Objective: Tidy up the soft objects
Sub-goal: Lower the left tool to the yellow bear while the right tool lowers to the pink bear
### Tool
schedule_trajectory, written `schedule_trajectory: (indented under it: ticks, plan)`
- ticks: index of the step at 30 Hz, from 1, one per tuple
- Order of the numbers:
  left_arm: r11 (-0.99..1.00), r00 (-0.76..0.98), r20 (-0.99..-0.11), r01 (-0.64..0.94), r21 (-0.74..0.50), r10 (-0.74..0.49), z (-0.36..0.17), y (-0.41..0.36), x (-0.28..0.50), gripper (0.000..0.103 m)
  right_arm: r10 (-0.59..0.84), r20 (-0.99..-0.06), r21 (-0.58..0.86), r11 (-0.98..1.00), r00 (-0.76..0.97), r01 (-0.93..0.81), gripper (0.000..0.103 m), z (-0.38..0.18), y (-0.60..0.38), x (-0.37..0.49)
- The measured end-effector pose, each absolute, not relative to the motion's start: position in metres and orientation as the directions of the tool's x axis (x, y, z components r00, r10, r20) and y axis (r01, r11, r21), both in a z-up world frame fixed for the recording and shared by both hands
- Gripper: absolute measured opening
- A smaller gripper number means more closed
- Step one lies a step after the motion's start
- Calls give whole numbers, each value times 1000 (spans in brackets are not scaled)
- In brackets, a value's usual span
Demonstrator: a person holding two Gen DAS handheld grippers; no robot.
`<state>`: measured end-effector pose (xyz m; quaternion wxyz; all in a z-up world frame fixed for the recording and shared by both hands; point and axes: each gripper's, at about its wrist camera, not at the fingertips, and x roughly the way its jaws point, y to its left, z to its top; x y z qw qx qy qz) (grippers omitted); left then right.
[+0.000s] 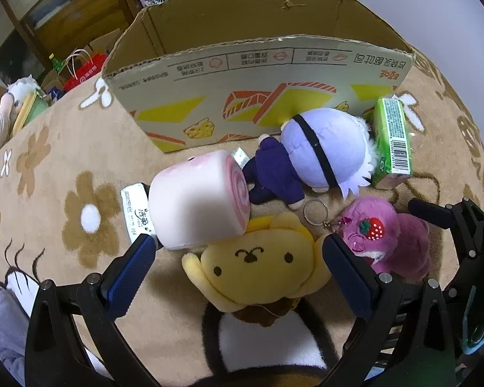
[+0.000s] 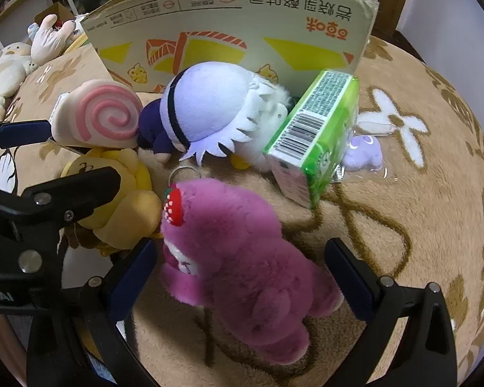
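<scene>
A yellow dog plush (image 1: 255, 264) lies face up between the spread fingers of my left gripper (image 1: 238, 248), which is open around it. A pink swirl-roll cushion (image 1: 196, 203) rests against its head. A lavender-haired doll in dark clothes (image 1: 313, 158) lies behind. My right gripper (image 2: 242, 254) is open and straddles a purple bear plush (image 2: 242, 254) with a strawberry and keyring (image 2: 184, 171). The yellow dog plush (image 2: 119, 203) and the left gripper's fingers (image 2: 80, 187) show at left in the right wrist view. An open cardboard box (image 1: 258, 74) stands behind the toys.
A green tissue pack (image 2: 313, 135) leans beside the doll, with a small lavender toy in clear wrap (image 2: 364, 151) behind it. A white wipes packet (image 1: 135, 206) lies under the roll. Everything sits on a tan flowered rug (image 1: 64, 167). Other plush toys (image 2: 13, 61) and bags lie off the far left.
</scene>
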<state>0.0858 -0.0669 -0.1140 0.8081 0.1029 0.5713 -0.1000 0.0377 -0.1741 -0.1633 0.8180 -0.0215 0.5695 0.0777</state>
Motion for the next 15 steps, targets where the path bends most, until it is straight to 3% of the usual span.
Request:
schedule_trajectory:
  ticks: [15]
  plan:
    - [975, 264, -964, 222, 30, -30, -125, -49, 88, 102, 94, -944, 42, 985, 317, -166, 103, -167, -162, 31]
